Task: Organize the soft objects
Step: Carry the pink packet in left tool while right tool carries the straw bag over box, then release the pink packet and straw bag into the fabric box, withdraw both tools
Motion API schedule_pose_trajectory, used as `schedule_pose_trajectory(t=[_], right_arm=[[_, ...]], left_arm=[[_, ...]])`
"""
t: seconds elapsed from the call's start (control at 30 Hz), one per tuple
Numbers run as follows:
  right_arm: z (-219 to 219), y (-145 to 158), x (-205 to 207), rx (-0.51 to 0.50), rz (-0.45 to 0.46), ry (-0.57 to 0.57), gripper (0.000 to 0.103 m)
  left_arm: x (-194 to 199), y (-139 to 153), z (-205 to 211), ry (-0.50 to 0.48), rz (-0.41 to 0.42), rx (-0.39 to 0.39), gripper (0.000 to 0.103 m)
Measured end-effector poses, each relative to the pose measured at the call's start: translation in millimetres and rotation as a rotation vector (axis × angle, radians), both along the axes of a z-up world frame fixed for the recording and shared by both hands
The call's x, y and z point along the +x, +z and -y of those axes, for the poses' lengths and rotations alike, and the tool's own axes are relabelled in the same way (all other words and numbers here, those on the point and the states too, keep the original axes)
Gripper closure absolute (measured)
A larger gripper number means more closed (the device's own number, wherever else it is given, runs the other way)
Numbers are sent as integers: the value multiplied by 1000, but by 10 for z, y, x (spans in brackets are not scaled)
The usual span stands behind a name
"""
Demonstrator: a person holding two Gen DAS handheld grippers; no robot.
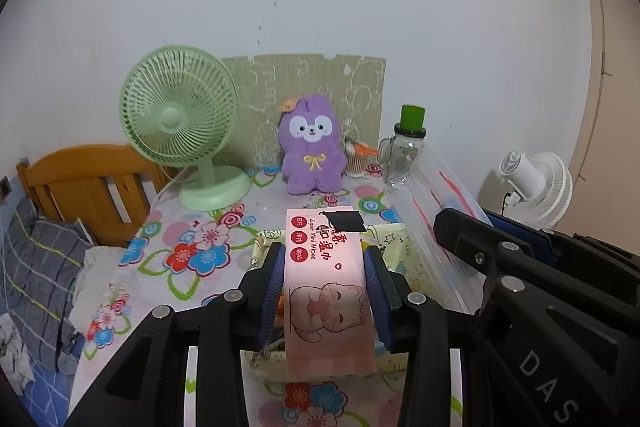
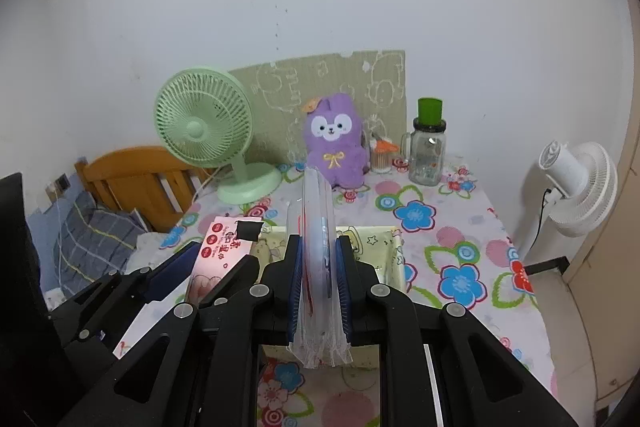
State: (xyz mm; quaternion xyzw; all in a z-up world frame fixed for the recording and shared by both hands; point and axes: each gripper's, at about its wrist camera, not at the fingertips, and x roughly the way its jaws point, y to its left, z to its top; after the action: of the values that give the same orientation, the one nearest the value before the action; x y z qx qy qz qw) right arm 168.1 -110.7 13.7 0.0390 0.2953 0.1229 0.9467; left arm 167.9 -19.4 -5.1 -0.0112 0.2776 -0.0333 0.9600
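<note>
My left gripper [image 1: 324,263] is shut on a pink pack of wet wipes [image 1: 326,291] with a cat drawing, held above a pale yellow fabric basket [image 1: 394,239]. My right gripper [image 2: 318,259] is shut on a clear plastic zip bag [image 2: 317,227], held on edge above the same basket [image 2: 380,239]. The wipes pack also shows in the right wrist view [image 2: 220,247], to the left. The zip bag also shows in the left wrist view [image 1: 436,203], to the right. A purple plush toy [image 1: 313,147] sits upright at the back of the table.
The table has a flowered cloth [image 1: 192,247]. At the back stand a green desk fan [image 1: 180,119], a cardboard sheet [image 1: 312,87], a cotton swab holder [image 1: 356,159] and a glass jar with green lid [image 1: 406,147]. A bed [image 1: 80,183] is left; a white fan [image 2: 576,183] right.
</note>
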Motion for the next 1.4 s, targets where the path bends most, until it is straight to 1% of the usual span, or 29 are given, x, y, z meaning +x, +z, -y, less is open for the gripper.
schedule_pose_trajectory(t=[0.27,0.4,0.47,0.5,0.53,0.6,0.7,0.83,0.97,1.07,1.2,1.23,1.27,1.37,1.4], right_arm=[[-85,-328,408,-11,-72,2,83],[-126,-462,556,-9,-101,4,83],[-139,-521,613,-9,-110,3,83],[-139,-538,639,-7,-113,3,83],[-141,-561,664,-4,-118,3,83],[-142,-598,711,0,-125,-1,83],[-138,-640,766,1,-131,-4,83],[-152,-702,816,-7,-136,-3,84],[-174,-778,869,-9,-150,-9,84],[-193,-829,913,-7,-162,-7,83],[-221,-903,963,-22,-191,-9,78],[-225,-923,971,-27,-199,-12,72],[-231,-939,972,-37,-204,-20,64],[-237,-941,952,-88,-193,-49,55],[-225,-942,947,-93,-194,-52,54]], left_arm=[[376,-315,-67,10,-73,6,63],[529,-477,-127,23,-117,-34,62],[581,-537,-135,15,-132,-38,62],[614,-568,-137,10,-143,-42,57],[630,-583,-136,4,-151,-46,44],[644,-612,-123,-7,-149,-40,33],[654,-645,-110,-15,-155,-27,27],[685,-690,-121,-15,-164,-16,24],[700,-728,-142,-14,-175,-9,22],[698,-735,-171,-26,-180,-26,22],[693,-736,-167,-27,-179,-26,21],[692,-736,-164,-26,-180,-25,21],[694,-740,-162,-24,-182,-17,21],[691,-749,-152,-26,-185,-11,21],[686,-748,-149,-25,-187,-9,21]])
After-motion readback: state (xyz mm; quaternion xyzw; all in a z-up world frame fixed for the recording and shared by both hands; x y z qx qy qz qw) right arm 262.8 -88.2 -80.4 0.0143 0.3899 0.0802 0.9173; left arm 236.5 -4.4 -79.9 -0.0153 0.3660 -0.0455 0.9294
